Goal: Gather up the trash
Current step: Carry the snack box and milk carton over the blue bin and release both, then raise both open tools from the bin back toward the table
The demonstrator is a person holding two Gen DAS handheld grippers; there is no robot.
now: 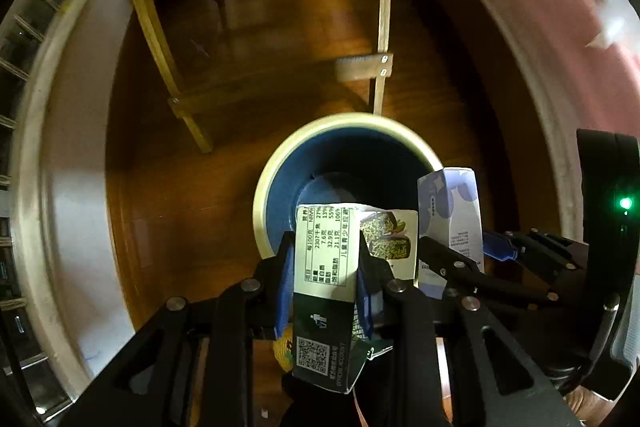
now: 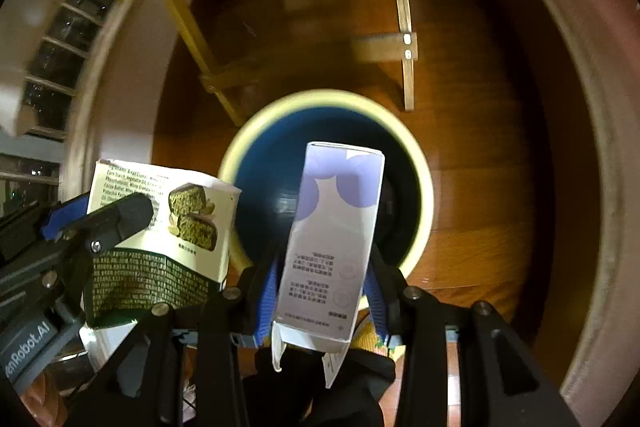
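My left gripper (image 1: 325,255) is shut on a green and white snack box (image 1: 326,267), held upright above a round bin (image 1: 264,187) with a cream rim and dark blue inside. The same box shows in the right wrist view (image 2: 168,215) at the left. My right gripper (image 2: 325,267) is shut on a white carton with purple circles (image 2: 332,239), also held over the bin (image 2: 428,195). That carton shows in the left wrist view (image 1: 452,215) at the right. The two grippers are side by side.
The bin stands on a wooden floor (image 1: 180,187). A wooden chair frame (image 1: 160,39) stands just beyond the bin. A white wall base (image 1: 68,147) curves at the left and a pinkish surface (image 1: 540,7) at the right.
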